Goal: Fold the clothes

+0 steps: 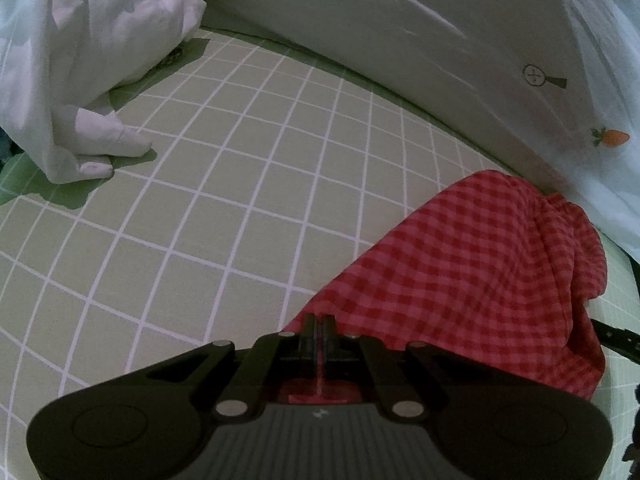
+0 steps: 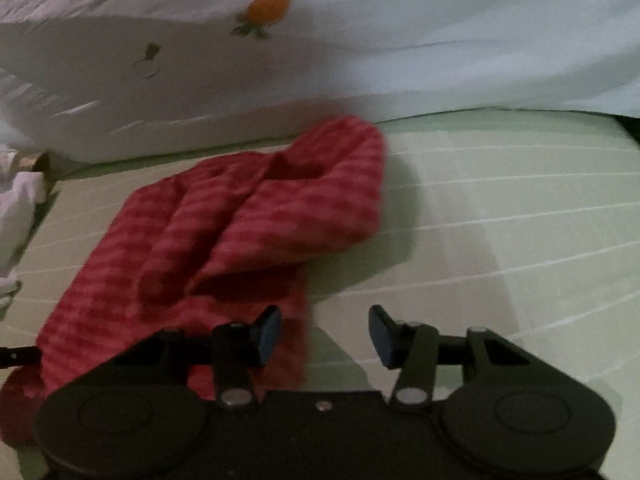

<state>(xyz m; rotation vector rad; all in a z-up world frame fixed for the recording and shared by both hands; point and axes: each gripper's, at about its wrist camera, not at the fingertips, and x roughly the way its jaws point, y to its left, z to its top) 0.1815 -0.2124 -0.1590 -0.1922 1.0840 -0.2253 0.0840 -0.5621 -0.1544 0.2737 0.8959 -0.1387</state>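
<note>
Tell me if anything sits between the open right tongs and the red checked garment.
Nothing visible does. The right tongs stand open, and the red checked garment lies directly ahead and to the left, its near edge already at the left finger. Only bare green grid sheet shows between them. The left tongs are shut on the garment.

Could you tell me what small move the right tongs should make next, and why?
Probably shift the right tongs left and close on the red checked cloth's near edge: they stand open beside it, while the left tongs already pinch a corner.

Dim, flat indoor light; soft shadows. Fisheye bending, dark corners. Right wrist view motion-blurred, left sharper.
</note>
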